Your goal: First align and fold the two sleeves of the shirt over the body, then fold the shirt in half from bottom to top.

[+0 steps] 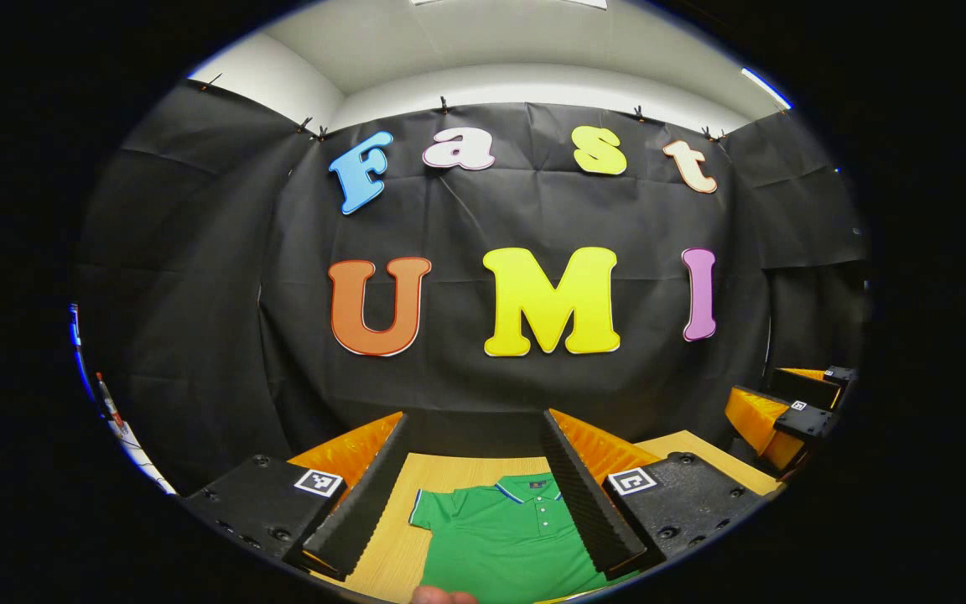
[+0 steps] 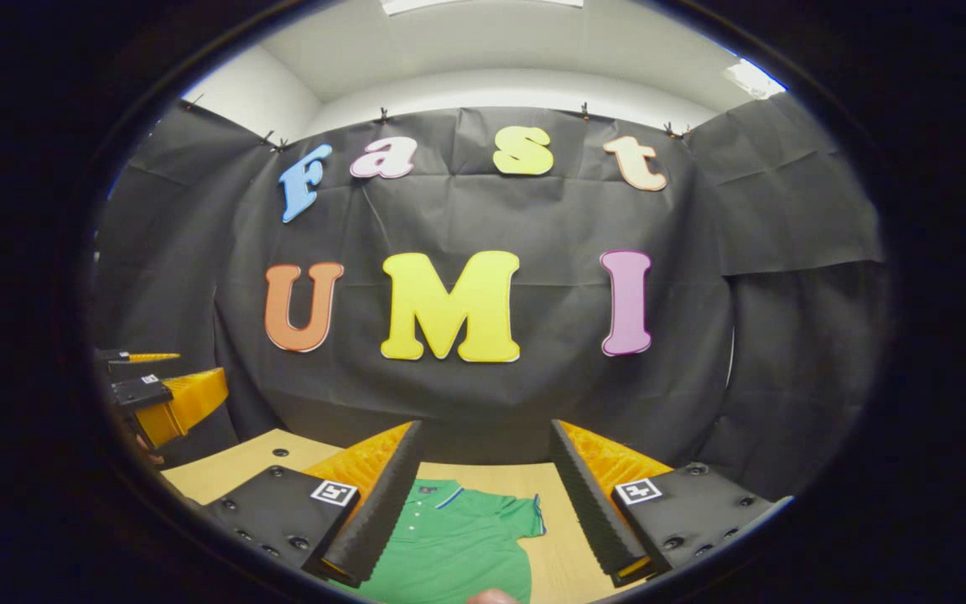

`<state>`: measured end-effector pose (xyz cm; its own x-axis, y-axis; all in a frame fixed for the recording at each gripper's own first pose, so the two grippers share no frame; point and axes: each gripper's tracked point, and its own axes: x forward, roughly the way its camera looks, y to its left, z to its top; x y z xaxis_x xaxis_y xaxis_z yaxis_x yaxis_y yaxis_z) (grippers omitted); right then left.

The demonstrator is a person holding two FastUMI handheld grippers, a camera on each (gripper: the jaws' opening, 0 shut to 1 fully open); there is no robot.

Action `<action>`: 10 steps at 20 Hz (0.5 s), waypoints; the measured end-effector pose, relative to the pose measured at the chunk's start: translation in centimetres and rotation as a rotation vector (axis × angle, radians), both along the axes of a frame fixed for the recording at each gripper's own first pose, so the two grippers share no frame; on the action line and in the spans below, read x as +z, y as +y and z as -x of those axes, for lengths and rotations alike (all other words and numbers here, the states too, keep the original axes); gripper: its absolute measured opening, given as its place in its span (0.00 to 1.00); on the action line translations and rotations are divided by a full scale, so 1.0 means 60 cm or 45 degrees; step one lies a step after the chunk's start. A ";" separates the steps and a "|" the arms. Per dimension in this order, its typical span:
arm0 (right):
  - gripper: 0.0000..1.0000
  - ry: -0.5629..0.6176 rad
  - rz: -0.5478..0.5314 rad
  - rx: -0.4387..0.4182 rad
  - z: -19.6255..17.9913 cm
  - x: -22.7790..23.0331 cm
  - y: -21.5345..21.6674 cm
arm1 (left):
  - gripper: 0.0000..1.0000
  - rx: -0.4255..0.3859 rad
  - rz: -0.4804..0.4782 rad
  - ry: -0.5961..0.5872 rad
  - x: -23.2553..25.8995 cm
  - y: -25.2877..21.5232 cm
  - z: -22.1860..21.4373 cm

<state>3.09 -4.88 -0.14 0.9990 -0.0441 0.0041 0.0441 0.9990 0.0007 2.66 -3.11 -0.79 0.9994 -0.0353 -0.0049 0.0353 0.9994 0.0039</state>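
A green polo shirt (image 1: 500, 541) with blue-edged collar and sleeves lies flat on the wooden table (image 1: 441, 474), collar toward the wall. My left gripper (image 1: 475, 491) hangs open above it, the collar and one short sleeve showing between its fingers. The right gripper view has the shirt (image 2: 449, 549) with its other sleeve spread out; my right gripper (image 2: 483, 503) is open above it. The right gripper (image 1: 789, 415) appears at the far right of the left gripper view, and the left gripper (image 2: 160, 398) at the far left of the right gripper view.
The black cloth wall (image 1: 533, 377) stands right behind the table's far edge. Bare wood runs on both sides of the shirt (image 2: 223, 470). A fingertip (image 1: 443, 596) pokes in at the bottom edge.
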 end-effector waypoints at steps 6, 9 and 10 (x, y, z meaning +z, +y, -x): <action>0.93 0.043 0.044 -0.001 -0.005 -0.027 -0.033 | 0.99 -0.034 0.003 0.030 -0.015 -0.020 0.000; 0.97 0.110 0.059 -0.001 -0.019 -0.062 -0.054 | 0.99 -0.039 -0.007 0.036 -0.022 -0.026 -0.003; 0.95 0.130 0.070 -0.007 -0.027 -0.077 -0.065 | 0.99 -0.038 -0.011 0.043 -0.026 -0.028 -0.005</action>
